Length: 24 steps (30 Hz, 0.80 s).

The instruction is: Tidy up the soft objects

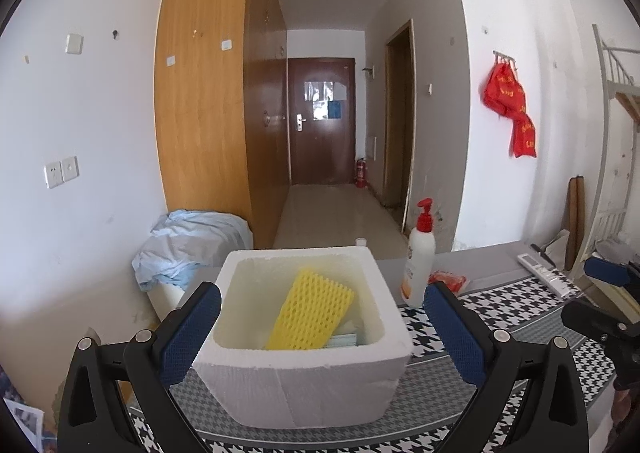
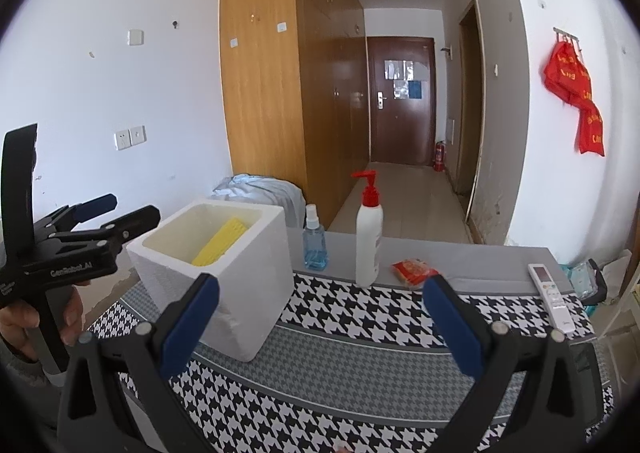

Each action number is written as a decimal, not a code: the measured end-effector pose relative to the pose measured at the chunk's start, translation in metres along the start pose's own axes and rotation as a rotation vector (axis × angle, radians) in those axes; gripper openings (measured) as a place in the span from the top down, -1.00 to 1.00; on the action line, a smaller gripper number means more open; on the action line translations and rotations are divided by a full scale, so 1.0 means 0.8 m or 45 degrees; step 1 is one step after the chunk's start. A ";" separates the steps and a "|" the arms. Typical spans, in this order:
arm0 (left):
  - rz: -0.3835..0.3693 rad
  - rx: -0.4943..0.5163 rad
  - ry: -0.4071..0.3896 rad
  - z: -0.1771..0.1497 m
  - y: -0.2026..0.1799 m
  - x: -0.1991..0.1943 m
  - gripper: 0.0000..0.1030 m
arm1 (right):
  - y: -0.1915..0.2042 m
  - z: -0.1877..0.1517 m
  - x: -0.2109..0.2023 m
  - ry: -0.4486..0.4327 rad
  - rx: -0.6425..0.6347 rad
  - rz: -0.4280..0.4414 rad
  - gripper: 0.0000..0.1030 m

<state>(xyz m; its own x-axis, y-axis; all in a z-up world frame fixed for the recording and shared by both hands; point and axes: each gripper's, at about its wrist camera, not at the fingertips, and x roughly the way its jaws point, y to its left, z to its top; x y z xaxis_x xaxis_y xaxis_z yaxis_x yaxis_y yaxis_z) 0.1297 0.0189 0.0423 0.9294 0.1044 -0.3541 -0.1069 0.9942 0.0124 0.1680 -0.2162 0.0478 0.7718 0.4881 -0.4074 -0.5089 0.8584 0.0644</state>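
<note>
Foam box (image 1: 304,337) is taken as landmark on the houndstooth cloth (image 2: 360,393). Inside it the yellow foam net (image 1: 310,313) is leaned, with paper beneath. The left gripper (image 1: 320,333) is spread wide, nothing clamped, the box seen between its pads. The right gripper (image 2: 320,321) is likewise held wide and empty, right of the box. A pump bottle (image 2: 369,231) and red packet (image 2: 412,271) are stood further right.

One foam box (image 2: 224,273), two bottles (image 2: 368,241) (pump, spray), one remote (image 2: 550,295).
</note>
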 end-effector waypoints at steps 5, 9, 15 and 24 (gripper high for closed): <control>-0.013 -0.007 -0.026 -0.005 -0.005 -0.020 -0.98 | 0.003 -0.005 -0.017 -0.030 -0.003 -0.018 -1.00; -0.020 -0.002 -0.031 -0.011 -0.010 -0.034 -0.98 | 0.004 -0.008 -0.027 -0.046 -0.002 -0.015 -1.00; -0.024 0.001 -0.040 -0.019 -0.015 -0.053 -0.98 | 0.008 -0.013 -0.041 -0.057 -0.005 -0.012 -1.00; -0.046 -0.014 -0.071 -0.035 -0.020 -0.093 -0.98 | 0.020 -0.023 -0.071 -0.092 -0.010 0.015 -1.00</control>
<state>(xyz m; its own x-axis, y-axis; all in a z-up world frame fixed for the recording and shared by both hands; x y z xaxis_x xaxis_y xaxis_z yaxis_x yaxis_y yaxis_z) 0.0525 -0.0057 0.0423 0.9510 0.0699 -0.3012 -0.0763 0.9970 -0.0098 0.1090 -0.2331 0.0554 0.7913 0.5085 -0.3396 -0.5207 0.8515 0.0618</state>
